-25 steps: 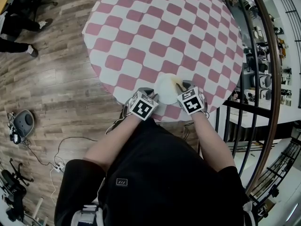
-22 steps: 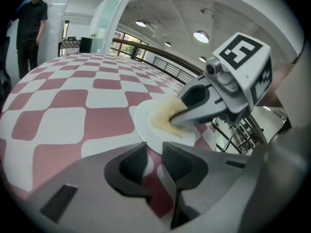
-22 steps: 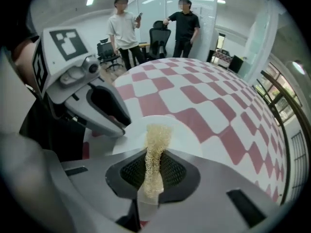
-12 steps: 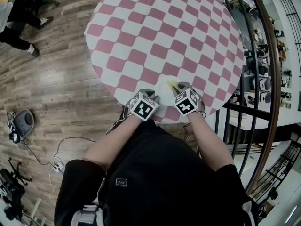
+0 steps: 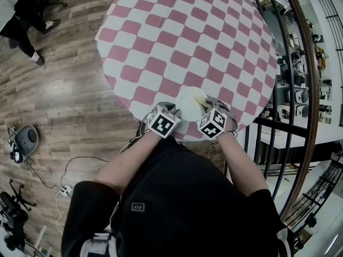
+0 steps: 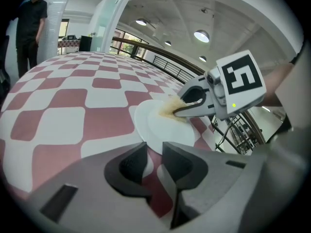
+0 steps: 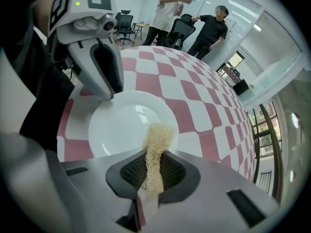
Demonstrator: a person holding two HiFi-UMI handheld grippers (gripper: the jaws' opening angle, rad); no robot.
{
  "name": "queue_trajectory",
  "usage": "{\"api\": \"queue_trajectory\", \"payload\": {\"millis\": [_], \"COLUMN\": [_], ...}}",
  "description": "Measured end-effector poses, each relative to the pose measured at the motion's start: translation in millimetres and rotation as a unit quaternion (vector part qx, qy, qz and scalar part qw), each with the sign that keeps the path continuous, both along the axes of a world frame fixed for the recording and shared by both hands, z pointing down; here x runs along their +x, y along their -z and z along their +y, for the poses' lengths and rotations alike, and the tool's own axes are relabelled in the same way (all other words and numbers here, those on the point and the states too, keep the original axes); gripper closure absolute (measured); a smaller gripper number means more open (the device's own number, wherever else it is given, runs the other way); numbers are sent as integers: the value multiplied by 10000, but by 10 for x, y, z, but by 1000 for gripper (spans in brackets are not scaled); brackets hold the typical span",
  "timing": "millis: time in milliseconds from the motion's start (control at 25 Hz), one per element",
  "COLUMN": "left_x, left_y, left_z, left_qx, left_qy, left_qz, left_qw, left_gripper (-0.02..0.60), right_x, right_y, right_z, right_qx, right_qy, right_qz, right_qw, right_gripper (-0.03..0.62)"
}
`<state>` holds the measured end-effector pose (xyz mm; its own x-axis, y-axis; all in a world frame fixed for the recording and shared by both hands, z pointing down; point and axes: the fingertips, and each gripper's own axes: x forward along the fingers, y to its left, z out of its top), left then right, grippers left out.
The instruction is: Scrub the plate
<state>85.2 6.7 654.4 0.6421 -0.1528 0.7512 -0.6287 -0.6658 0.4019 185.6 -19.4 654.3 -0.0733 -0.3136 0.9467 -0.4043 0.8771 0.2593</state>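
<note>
The white plate (image 5: 188, 104) lies flat on the round table (image 5: 177, 31), which is covered by a pink-and-white checked cloth, close to the edge nearest the person. The left claw (image 6: 154, 152) comes at the plate from its near-left side, its jaws drawn almost together on the plate's rim with only a thin slit between them. The right claw (image 7: 155, 165) is clamped on a beige mesh scrubber (image 7: 158, 139), which stands up out of the jaws. The scrubber's free end rests on the plate's inner surface, just inside the rim on that claw's side. The two claws face each other across the plate. Past the far side of the table, two people (image 7: 167, 8) stand beside office chairs (image 7: 177, 30). A dark railing (image 5: 300, 90) curves past the table's right, and wooden floor (image 5: 59, 100) lies to its left.
</note>
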Motion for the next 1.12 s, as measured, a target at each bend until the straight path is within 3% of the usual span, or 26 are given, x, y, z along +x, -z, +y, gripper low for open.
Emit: {"api": "queue_trajectory", "payload": {"millis": [400, 600, 720, 880, 1120], "left_x": [17, 59, 77, 51, 142], "left_y": [6, 23, 26, 13, -9], "left_z": [-97, -150, -113, -34, 159], "left_qx": [-5, 36, -14, -112, -117], "left_qy": [222, 268, 250, 248, 50], "left_qz": [111, 110, 118, 113, 59], "left_qw": [9997, 9996, 9996, 9996, 9999], "left_gripper": [494, 499, 499, 499, 511], "right_x": [-198, -440, -402, -266, -452], "right_y": [25, 89, 190, 202, 1], "right_z": [616, 810, 539, -19, -192], "right_qx": [-700, -1445, -1087, -315, -375], "right_qy": [132, 60, -450, -880, -573], "right_qz": [-484, -1383, -1696, -1398, -867], "right_qw": [9963, 9798, 9785, 9858, 9939], "right_gripper": [546, 545, 545, 545, 545]}}
